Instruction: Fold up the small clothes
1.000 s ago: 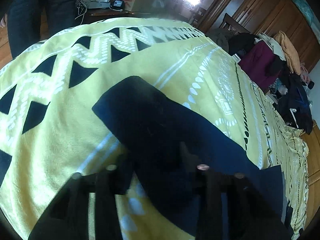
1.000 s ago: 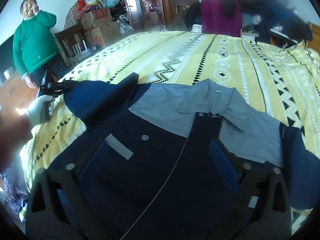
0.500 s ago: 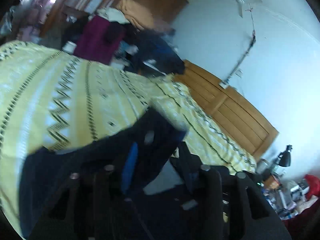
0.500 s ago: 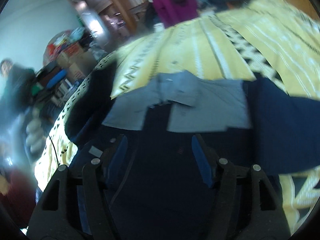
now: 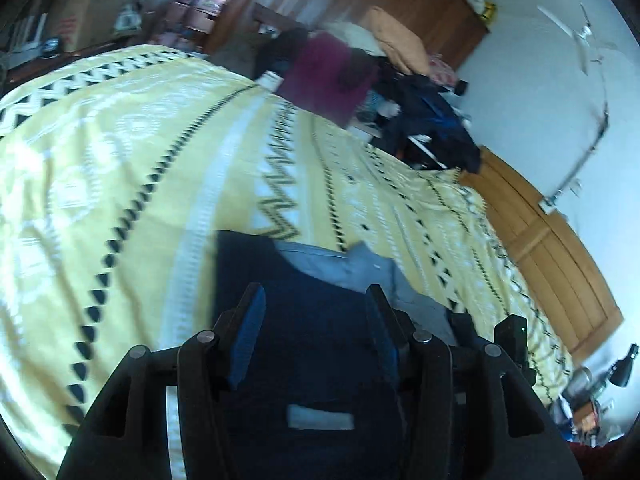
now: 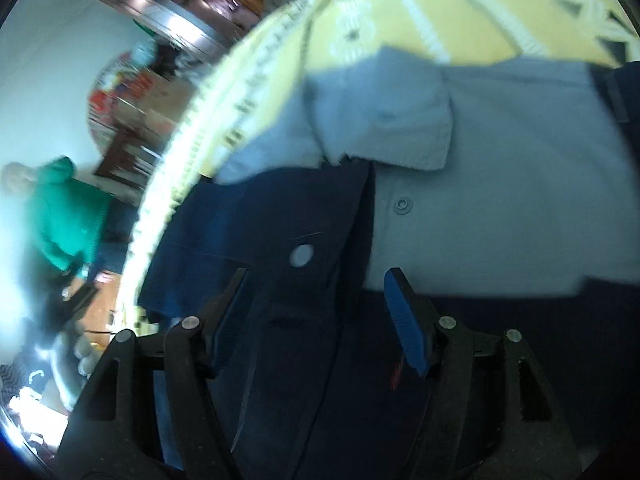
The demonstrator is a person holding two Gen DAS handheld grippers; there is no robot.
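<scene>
Jacket [image 5: 320,340], navy with grey yoke [image 6: 500,200] and collar [image 6: 384,120], lies flat on yellow patterned bedspread [image 5: 120,160]. Left gripper [image 5: 314,312] over navy part, jaws wide, nothing between blue pads [image 5: 248,332]. Right gripper [image 6: 316,300] close above front placket, near snap [image 6: 302,255] and grey button [image 6: 402,205]; jaws wide, empty. Grey patch [image 5: 320,416] visible low in left view. Clothes pile [image 5: 420,120] beyond bed. Person in green sweater [image 6: 68,216] at left edge, blurred.

No legible text anywhere — the cardboard boxes' [image 5: 72,20] red print is too blurred.
</scene>
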